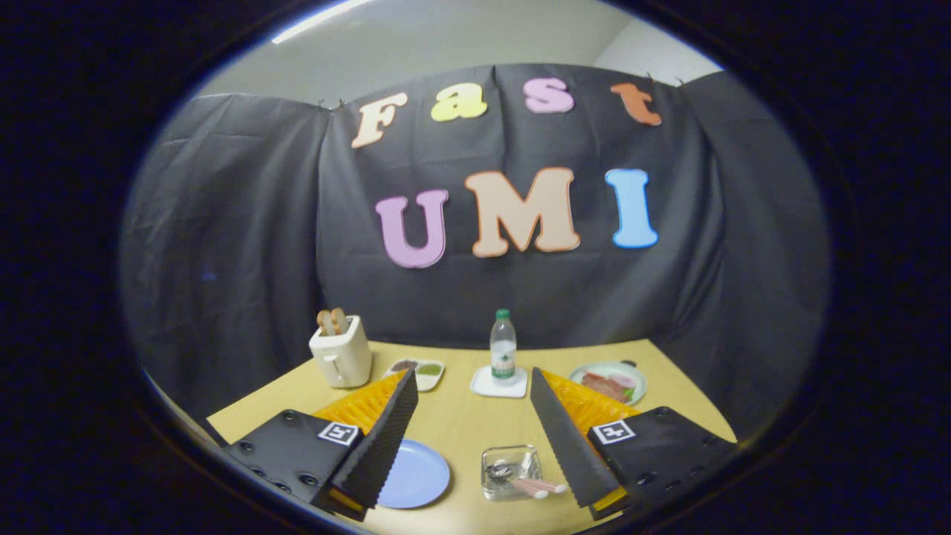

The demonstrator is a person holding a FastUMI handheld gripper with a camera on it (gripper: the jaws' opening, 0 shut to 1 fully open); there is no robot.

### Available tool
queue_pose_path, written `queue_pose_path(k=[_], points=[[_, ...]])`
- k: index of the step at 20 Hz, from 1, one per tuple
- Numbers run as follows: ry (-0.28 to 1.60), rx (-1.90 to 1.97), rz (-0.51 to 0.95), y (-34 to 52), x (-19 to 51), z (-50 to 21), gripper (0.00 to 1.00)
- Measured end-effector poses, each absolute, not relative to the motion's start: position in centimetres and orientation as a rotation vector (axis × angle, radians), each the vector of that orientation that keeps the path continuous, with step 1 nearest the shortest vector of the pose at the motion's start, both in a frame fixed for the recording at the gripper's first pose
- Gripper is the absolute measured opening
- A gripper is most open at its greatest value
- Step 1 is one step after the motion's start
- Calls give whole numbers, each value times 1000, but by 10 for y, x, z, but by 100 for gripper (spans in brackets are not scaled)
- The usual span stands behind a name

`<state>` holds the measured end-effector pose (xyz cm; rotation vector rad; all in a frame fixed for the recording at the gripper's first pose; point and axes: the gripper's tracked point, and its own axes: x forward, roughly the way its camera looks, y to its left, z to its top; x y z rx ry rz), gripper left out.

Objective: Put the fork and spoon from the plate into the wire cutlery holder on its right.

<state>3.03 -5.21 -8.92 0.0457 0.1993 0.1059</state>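
Tongs (474, 383) agape above holder (511, 471) (cutlery inside)

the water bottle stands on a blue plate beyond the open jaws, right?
Not quite. In the gripper view the water bottle stands on a white coaster, not a blue plate. The blue plate lies nearer, between the open jaws of the gripper.

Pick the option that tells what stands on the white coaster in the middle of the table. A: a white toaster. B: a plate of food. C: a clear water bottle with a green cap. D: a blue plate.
C: the clear water bottle with a green cap stands upright on the white coaster, beyond the open gripper.
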Motion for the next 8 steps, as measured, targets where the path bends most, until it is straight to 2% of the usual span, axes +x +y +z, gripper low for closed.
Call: queue_pose_path(k=[8], points=[[68, 44, 53, -46, 18, -50, 97]])
